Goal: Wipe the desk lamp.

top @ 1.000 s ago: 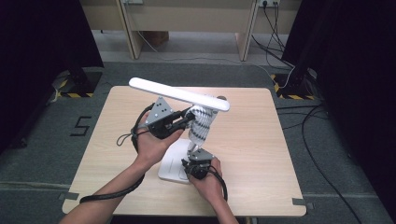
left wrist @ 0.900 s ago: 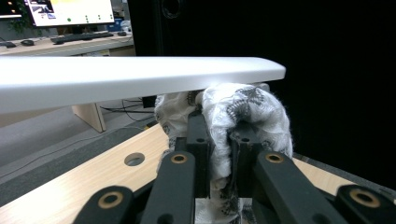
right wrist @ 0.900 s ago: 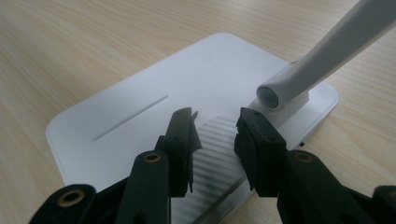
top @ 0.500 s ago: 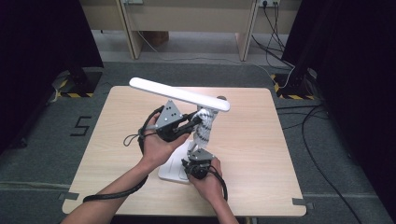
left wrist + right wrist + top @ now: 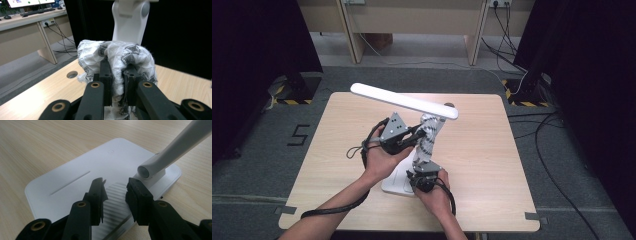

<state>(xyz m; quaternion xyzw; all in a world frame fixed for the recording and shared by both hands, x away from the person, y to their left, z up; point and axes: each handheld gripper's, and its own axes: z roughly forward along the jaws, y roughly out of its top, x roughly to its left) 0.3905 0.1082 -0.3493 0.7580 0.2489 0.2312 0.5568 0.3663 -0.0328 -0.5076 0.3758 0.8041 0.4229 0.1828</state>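
Versus a second ago: your left tongs (image 5: 418, 133) have slid down the white lamp stem (image 5: 422, 152), taking the white, black-patterned cloth (image 5: 428, 131) with them. They sat up near the joint under the long white lamp head (image 5: 404, 101); now they're lower on the stem. Your right hand hasn't shifted.

Left forearm comes in from the bottom left, hand wrapped around the tool body, tongs pointing right at the stem, roughly level. In the left gripper view the tongs (image 5: 117, 77) are clamped on the cloth (image 5: 117, 56), which bunches over both pads in front of the stem (image 5: 130, 22).

Right hand sits low at the near edge of the wooden counter (image 5: 492, 150), right tongs (image 5: 421, 181) at the flat white rectangular lamp base (image 5: 394, 182). In the right gripper view those tongs (image 5: 115, 187) stand apart, over the ribbed patch of the base (image 5: 75, 182), gripping nothing.
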